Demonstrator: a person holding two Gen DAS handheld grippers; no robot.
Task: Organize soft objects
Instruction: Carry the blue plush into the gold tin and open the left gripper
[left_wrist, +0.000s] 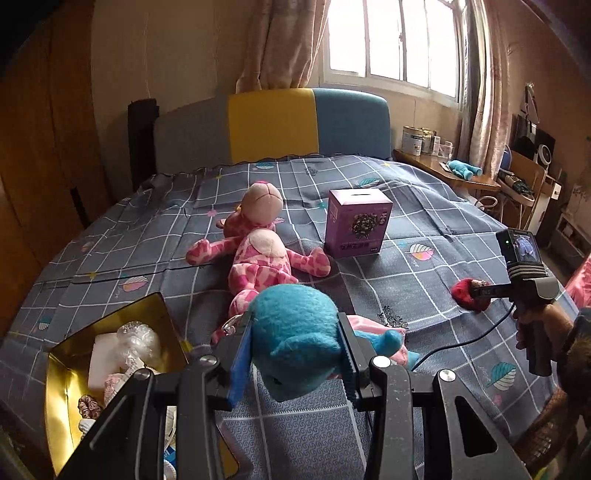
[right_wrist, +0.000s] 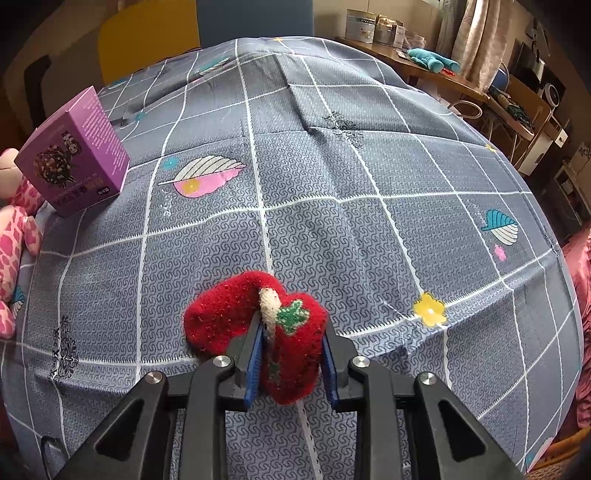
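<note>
Sitting at the bed's (left_wrist: 424, 206) near-left corner, the gold box (left_wrist: 70, 373) is holding a white block, crinkled plastic and half-hidden bits. The left gripper (left_wrist: 295, 332) is squeezing the blue plush (left_wrist: 295, 328); the right gripper (right_wrist: 291, 332) is pinching the red knit piece (right_wrist: 229, 314).

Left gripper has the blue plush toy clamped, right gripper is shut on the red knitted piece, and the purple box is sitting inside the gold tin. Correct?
Not quite. The purple box stands on the bedspread, apart from the gold tin; the left wrist view shows this. The rest holds: the left gripper clamps the blue plush toy, and the right gripper is shut on the red knitted piece.
</note>
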